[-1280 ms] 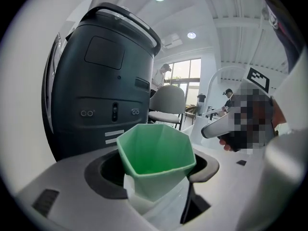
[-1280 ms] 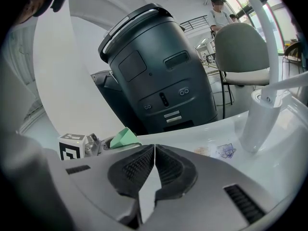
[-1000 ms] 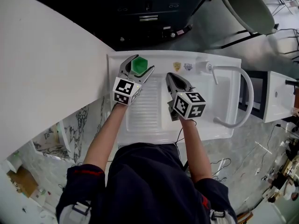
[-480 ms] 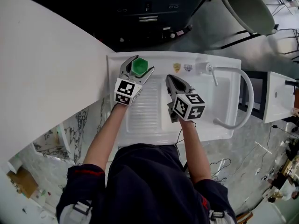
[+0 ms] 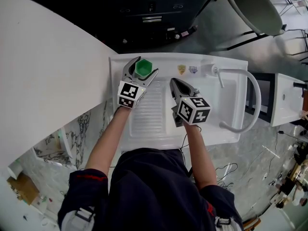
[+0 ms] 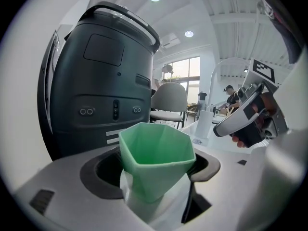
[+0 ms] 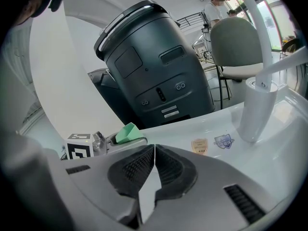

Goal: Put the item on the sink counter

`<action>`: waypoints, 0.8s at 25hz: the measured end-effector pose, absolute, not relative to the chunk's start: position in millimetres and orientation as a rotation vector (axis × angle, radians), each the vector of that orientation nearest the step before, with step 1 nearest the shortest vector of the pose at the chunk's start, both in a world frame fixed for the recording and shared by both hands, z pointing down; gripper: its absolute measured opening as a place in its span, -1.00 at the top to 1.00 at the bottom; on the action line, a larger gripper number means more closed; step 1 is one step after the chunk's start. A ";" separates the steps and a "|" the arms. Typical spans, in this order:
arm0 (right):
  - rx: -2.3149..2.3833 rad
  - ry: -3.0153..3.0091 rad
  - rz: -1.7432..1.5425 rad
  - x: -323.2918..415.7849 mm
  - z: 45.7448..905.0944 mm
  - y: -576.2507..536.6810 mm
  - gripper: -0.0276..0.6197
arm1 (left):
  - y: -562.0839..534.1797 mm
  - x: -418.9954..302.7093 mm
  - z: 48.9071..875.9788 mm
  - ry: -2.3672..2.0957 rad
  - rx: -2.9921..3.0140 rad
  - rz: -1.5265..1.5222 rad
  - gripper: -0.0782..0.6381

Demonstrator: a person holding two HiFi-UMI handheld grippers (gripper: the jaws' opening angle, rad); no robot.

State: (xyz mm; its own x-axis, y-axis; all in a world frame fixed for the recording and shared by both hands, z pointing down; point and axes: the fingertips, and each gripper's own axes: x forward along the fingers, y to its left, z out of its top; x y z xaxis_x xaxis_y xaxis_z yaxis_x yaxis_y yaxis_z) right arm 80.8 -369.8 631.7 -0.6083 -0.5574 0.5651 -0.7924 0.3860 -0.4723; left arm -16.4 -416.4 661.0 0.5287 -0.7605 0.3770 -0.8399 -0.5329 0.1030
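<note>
As jaws open wider round cup, L hand-held gripper tilts down.

Bright white room
We see a dark machine at ten o'clock, a grey chair and window beyond.

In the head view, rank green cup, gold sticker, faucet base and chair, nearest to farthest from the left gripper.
1. Green cup, between the left gripper's jaws.
2. Gold sticker, rightward on the counter.
3. Faucet base, farther right.
4. Chair, far upper right.
</note>
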 end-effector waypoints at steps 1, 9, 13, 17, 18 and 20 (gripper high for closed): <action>1.181 -2.335 1.057 80.7 631.9 -370.0 0.81 | -416.5 -16.9 661.2 -1.344 2.495 0.419 -0.21; 1.181 -2.327 1.066 81.7 633.5 -369.5 0.81 | -413.9 -16.2 658.9 -1.345 2.501 0.398 -0.35; 1.186 -2.328 1.066 82.9 632.7 -370.2 0.81 | -413.2 -16.3 658.3 -1.345 2.501 0.396 -0.36; 1.191 -2.331 1.061 83.1 630.0 -368.6 0.81 | -411.1 -17.7 650.6 -1.342 2.515 0.379 -0.36; 1.196 -2.332 1.060 83.8 629.0 -368.2 0.81 | -410.7 -17.8 647.2 -1.345 2.519 0.372 -0.36; 1.204 -2.335 1.059 85.1 626.7 -367.5 0.81 | -409.8 -17.8 639.5 -1.350 2.529 0.357 -0.36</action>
State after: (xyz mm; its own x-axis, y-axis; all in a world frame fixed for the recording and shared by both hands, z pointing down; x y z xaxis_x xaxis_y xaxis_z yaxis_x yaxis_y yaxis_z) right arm 85.1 -367.5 626.7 -0.5998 -0.5707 0.5609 -0.7979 0.3740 -0.4727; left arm -17.8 -409.8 639.5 0.5401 -0.7743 0.3298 -0.8361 -0.5385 0.1049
